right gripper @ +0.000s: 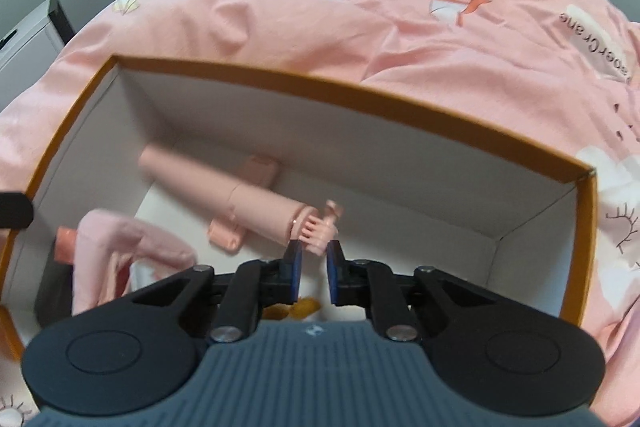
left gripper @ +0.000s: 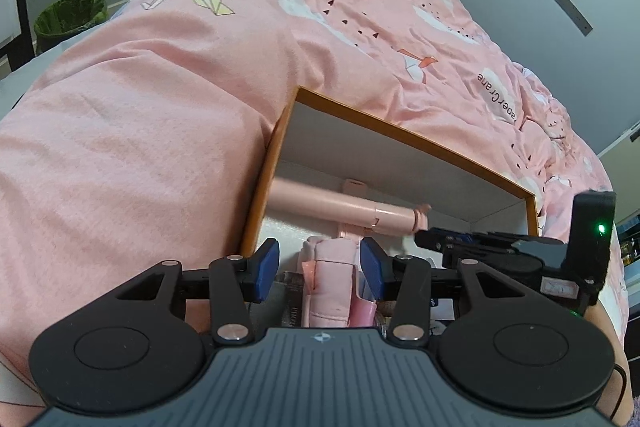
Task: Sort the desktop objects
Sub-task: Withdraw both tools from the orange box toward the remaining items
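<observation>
So I'm running both tongs over an orange-rimmed box that's sitting on a pink quilt, and it's obviously serving as the catch-all for the sorting job. A pink selfie stick is already lying diagonally across the white floor of the box, running from the upper left of the right wrist frame down toward the centre, which I'm reading as "that one's been dropped in".

The right gripper is pointing down into the box, and its blue pads are sitting narrowly apart, right at the ribbed knob end of the stick. I'm seeing the knob just above the fingertips, poking out past them instead of being squeezed, so I'm calling it open with a narrow gap, nothing gripped. It's a bit blurry though.

The left gripper is hanging at the near edge of the box in the lower centre of its own frame, jaws about halfway apart, with a pink fabric pouch standing up between the pads. The right pad looks close to the cloth, the left one is clearly off it, so I'm not calling that a grip either. The pouch seems to be leaning against a dark box at the lower left of the right view.
</observation>
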The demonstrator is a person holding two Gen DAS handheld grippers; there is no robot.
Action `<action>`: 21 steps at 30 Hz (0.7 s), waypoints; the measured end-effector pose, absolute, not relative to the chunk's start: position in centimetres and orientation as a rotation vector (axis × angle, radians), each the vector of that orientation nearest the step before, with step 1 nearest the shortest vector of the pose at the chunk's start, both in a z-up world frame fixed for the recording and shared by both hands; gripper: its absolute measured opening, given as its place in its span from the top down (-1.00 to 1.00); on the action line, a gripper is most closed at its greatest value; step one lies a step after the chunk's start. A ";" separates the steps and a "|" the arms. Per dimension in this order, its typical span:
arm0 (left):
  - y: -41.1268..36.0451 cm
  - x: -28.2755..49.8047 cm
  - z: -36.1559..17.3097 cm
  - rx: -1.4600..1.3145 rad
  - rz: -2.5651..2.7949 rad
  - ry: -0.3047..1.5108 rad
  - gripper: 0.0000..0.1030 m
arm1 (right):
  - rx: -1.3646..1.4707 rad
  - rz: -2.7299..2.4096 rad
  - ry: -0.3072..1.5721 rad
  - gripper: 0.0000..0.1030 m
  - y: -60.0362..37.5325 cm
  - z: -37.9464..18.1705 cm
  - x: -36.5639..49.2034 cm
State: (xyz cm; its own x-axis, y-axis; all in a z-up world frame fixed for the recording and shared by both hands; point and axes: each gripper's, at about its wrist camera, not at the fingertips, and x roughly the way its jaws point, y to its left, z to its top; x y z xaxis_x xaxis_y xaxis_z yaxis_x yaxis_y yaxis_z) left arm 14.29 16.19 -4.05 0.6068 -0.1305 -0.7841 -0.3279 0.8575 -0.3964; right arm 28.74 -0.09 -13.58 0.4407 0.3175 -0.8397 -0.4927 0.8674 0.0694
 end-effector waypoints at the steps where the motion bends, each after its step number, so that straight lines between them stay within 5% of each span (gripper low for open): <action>1: 16.1 14.3 -4.0 -0.543 0.118 0.923 -0.01 | -0.186 0.507 0.995 0.72 -0.2 -13.6 28.9; 21: 10.1 10.0 -0.2 -0.264 -0.036 0.823 -0.01 | -0.076 0.490 0.778 0.70 -5.0 -7.3 20.4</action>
State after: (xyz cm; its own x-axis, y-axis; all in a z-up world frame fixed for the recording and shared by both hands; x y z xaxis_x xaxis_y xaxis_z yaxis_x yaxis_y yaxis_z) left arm 10.03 10.10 -0.25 0.6811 -0.1335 -0.7199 -0.0703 0.9668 -0.2458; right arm 20.41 -4.97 -7.29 0.6062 0.3964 -0.6896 -0.4512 0.8853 0.1123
